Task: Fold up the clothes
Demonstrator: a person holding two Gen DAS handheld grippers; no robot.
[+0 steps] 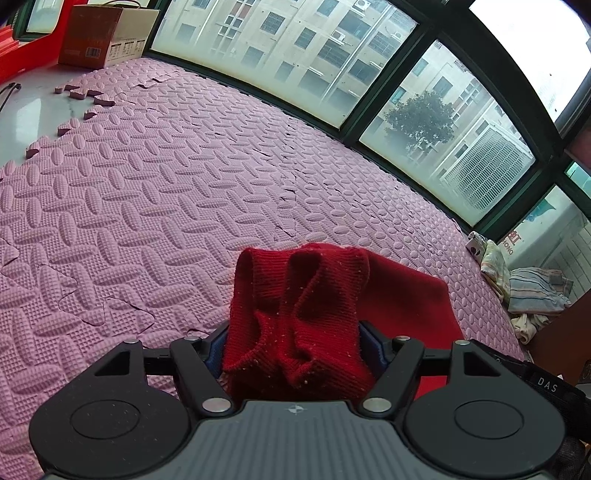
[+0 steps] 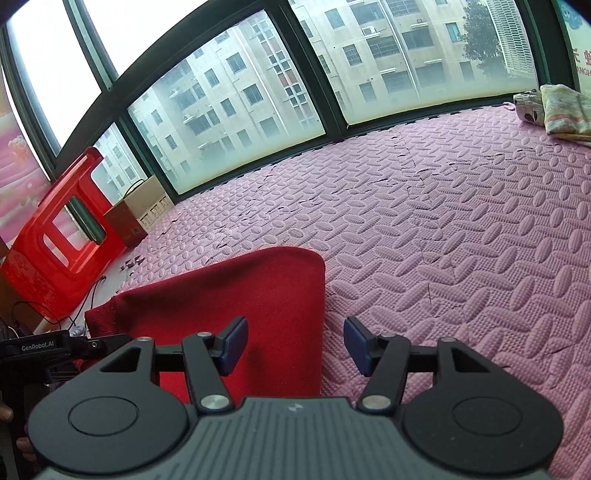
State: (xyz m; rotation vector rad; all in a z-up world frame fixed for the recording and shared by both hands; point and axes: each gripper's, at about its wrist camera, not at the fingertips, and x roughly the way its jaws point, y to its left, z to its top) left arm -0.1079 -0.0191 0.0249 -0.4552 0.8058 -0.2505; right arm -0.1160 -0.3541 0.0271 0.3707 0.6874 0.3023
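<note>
In the left wrist view the left gripper (image 1: pixel 295 347) has a bunched, ribbed fold of the red knit garment (image 1: pixel 299 317) filling the gap between its blue pads (image 1: pixel 375 349), which press on the cloth from both sides; the jaws stand fairly wide around that thick bundle. Only this view shows the ribbed edge; the rest of the garment lies flat on the pink foam mat (image 1: pixel 166 192) toward the right. At the mat's far left corner stand a cardboard box (image 1: pixel 107 33) and loose mat pieces (image 1: pixel 85 96) on bare floor. At the far right edge, under the window (image 1: pixel 443 140), lies a heap of striped and pale cloths (image 1: pixel 532 288).

The right wrist view shows the garment's flat, smooth part (image 2: pixel 240 295) lying on the mat (image 2: pixel 443 229) with its rounded corner pointing away. The right gripper (image 2: pixel 295 343) hovers over the garment's right edge, its jaws about half open with nothing between them: one pad (image 2: pixel 234 341) over red cloth, the other over bare mat. At left a red plastic stool (image 2: pixel 62 236) lies tipped beside the box (image 2: pixel 142 214), and the left gripper's black body (image 2: pixel 40 350) shows there too. Folded pale cloths (image 2: pixel 557 110) sit at the mat's far right corner.
</note>
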